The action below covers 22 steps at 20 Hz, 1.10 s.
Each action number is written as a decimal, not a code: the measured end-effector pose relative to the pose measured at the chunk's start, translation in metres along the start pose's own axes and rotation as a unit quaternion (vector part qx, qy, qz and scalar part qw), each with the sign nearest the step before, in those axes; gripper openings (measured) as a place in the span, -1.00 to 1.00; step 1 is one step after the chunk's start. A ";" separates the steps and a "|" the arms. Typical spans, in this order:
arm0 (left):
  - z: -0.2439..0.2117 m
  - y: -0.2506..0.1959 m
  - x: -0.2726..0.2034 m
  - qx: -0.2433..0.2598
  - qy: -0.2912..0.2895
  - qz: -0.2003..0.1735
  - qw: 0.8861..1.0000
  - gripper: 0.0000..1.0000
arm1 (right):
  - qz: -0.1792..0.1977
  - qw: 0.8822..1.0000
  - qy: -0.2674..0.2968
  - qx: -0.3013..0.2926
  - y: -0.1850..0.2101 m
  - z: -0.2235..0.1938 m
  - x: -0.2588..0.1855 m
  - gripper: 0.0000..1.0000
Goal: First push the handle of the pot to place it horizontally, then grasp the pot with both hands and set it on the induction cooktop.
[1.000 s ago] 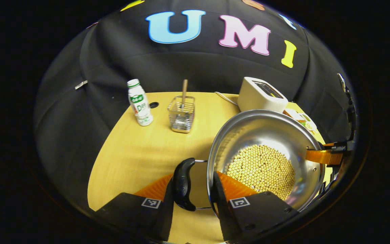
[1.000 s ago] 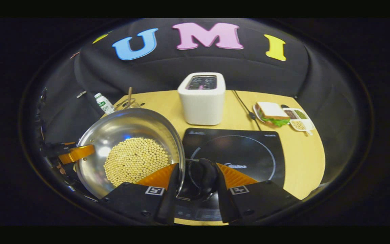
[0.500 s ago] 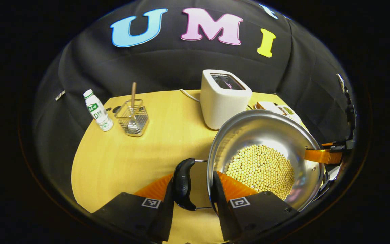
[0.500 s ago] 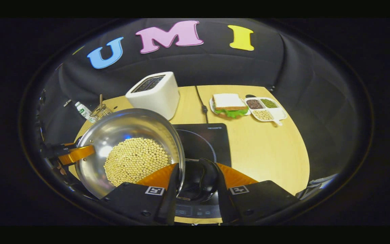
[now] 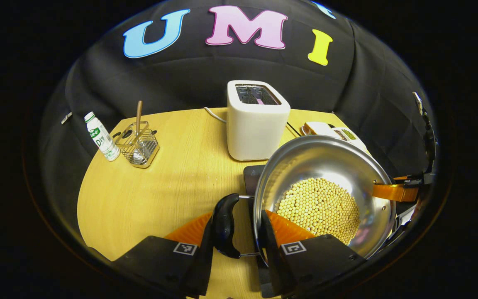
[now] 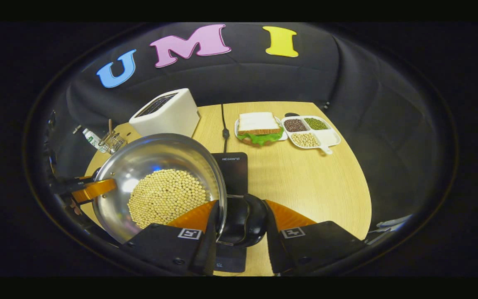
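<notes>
Left gripper view shows the left gripper [image 5: 239,232] pinching the black side handle [image 5: 224,226] of the shiny steel pot filled with pale yellow beans [image 5: 324,189], its 2 orange fingers [image 5: 191,228] closed on either side of that handle. Right gripper view has the right gripper [image 6: 239,226] clamped on the opposite black handle [image 6: 243,220], the pot's rim lying against the inner finger. The pot is held in the air between the 2 tools, over the black glass induction cooktop [image 6: 232,170], which lies on the light wooden table [image 6: 313,178] largely under the pot.

The step in hand appears to be the carry, with the handle push judged done. Next the pot needs centring over the cooktop's ring and an even lowering with both tools, kept level so no beans spill, before either grip eases.

Compared with 1 second ago, the pot sits the same in both grips, but the background has swung: the white toaster [image 5: 257,120] has moved leftward in both views, the sandwich on its plate [image 6: 259,126] and the white divided dish [image 6: 313,131] have come toward the middle of the right gripper view, and far less of the cooktop now shows past the pot.
</notes>
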<state>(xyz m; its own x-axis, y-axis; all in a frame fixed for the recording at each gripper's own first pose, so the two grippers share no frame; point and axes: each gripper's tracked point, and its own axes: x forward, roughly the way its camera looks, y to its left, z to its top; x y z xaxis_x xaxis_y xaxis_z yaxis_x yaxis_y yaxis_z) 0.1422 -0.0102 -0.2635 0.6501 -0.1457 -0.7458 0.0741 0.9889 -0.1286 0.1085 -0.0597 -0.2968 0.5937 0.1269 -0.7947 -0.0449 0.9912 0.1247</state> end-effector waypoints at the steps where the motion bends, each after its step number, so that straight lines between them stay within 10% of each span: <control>1: 0.001 -0.001 0.002 0.000 0.001 0.001 1.000 0.17 | 0.000 1.000 0.001 0.001 -0.002 0.000 0.002 0.01; 22: 0.002 0.001 0.020 0.003 0.000 0.010 1.000 0.32 | -0.006 1.000 -0.014 0.005 -0.009 0.008 0.016 0.31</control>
<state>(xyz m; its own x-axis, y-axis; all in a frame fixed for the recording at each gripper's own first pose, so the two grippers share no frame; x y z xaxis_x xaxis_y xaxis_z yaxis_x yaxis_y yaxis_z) 0.1568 -0.0122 -0.2772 0.6515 -0.1259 -0.7481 0.0653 0.9918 -0.1101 0.1245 -0.0671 -0.3062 0.6159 0.1144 -0.7795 -0.0304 0.9921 0.1216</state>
